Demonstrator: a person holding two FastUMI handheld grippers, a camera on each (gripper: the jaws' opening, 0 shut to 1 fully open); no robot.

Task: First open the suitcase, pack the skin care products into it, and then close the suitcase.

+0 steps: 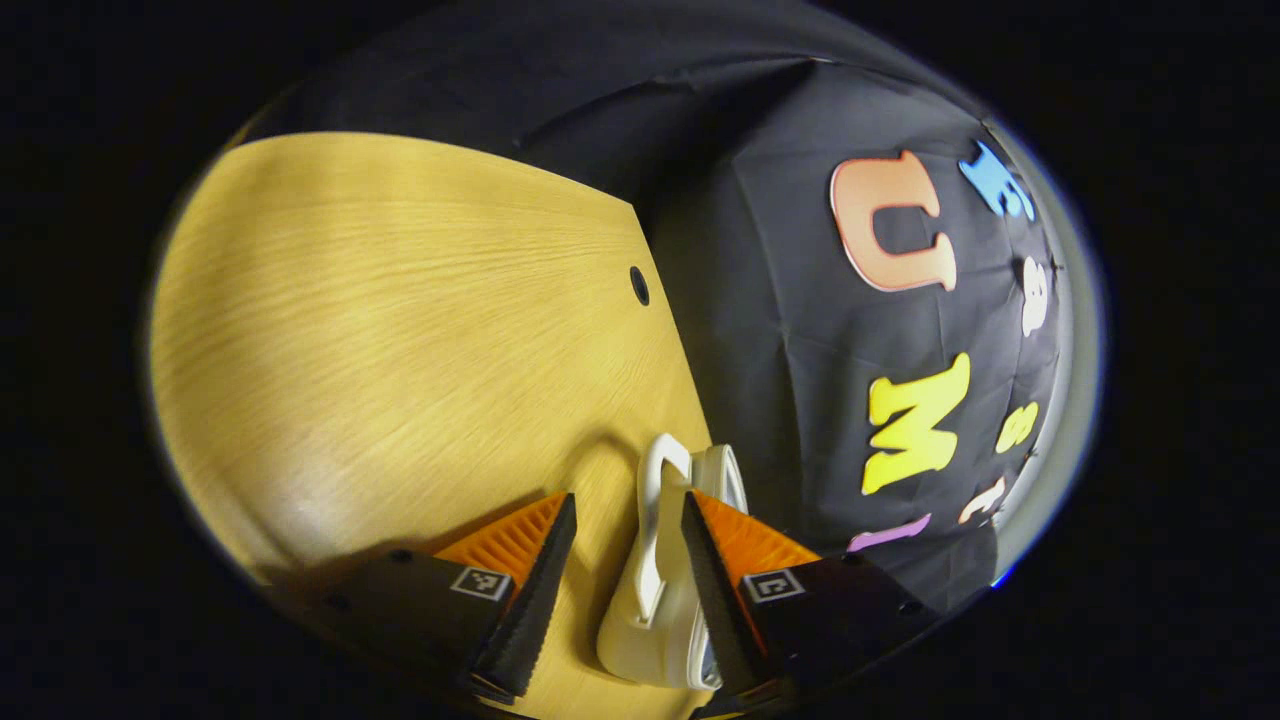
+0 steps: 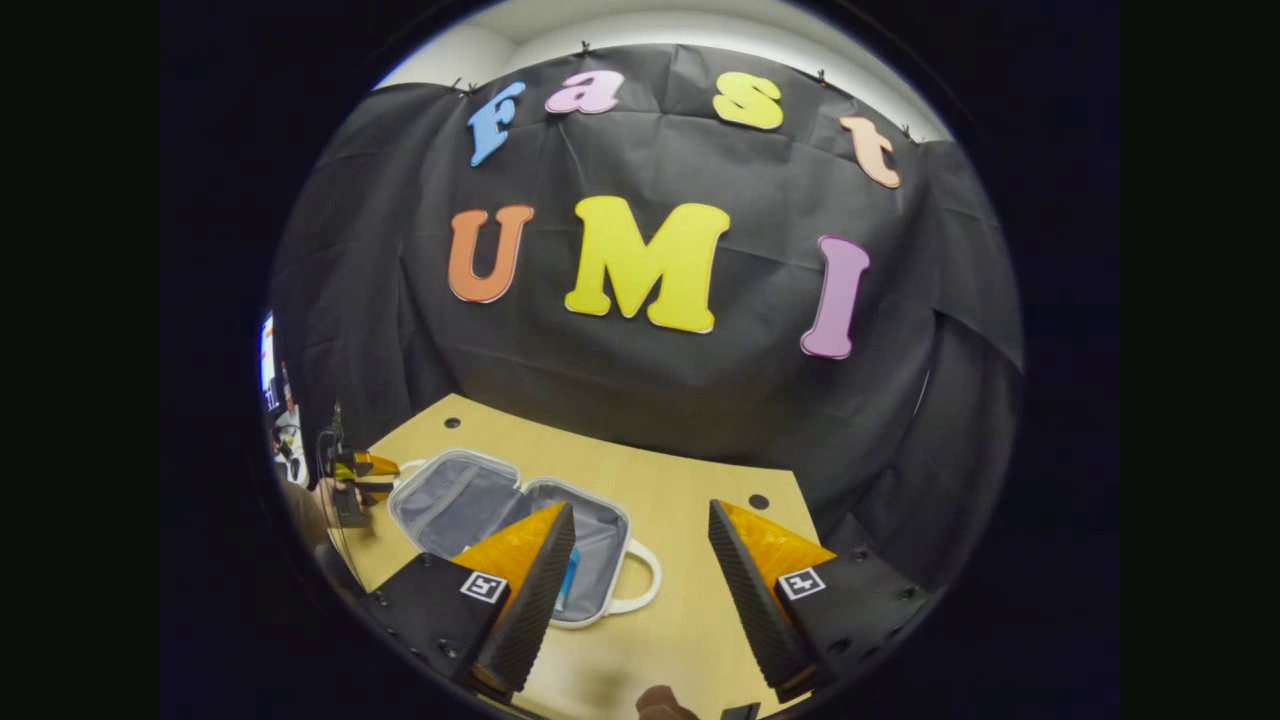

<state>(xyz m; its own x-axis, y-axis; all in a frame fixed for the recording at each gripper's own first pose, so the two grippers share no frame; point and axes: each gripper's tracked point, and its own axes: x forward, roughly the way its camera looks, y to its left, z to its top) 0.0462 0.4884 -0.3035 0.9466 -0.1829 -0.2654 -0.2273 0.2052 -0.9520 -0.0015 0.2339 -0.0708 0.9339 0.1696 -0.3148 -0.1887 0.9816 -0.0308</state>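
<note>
My left gripper (image 1: 628, 580) is straddling the suitcase (image 2: 520, 525) handle (image 1: 655, 520), fingers spread. My right gripper (image 2: 640, 585) is hovering released over the table (image 2: 690, 600).

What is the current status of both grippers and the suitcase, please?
Left gripper open, straddling the suitcase handle. Right gripper open, holding nothing, above the table. Suitcase lies open, a blue item inside. Nothing in the way.

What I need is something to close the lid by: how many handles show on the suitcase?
2. One handle loops off the suitcase half nearer the right gripper; the other handle, on the far half, lies between the open left gripper's fingers.
</note>
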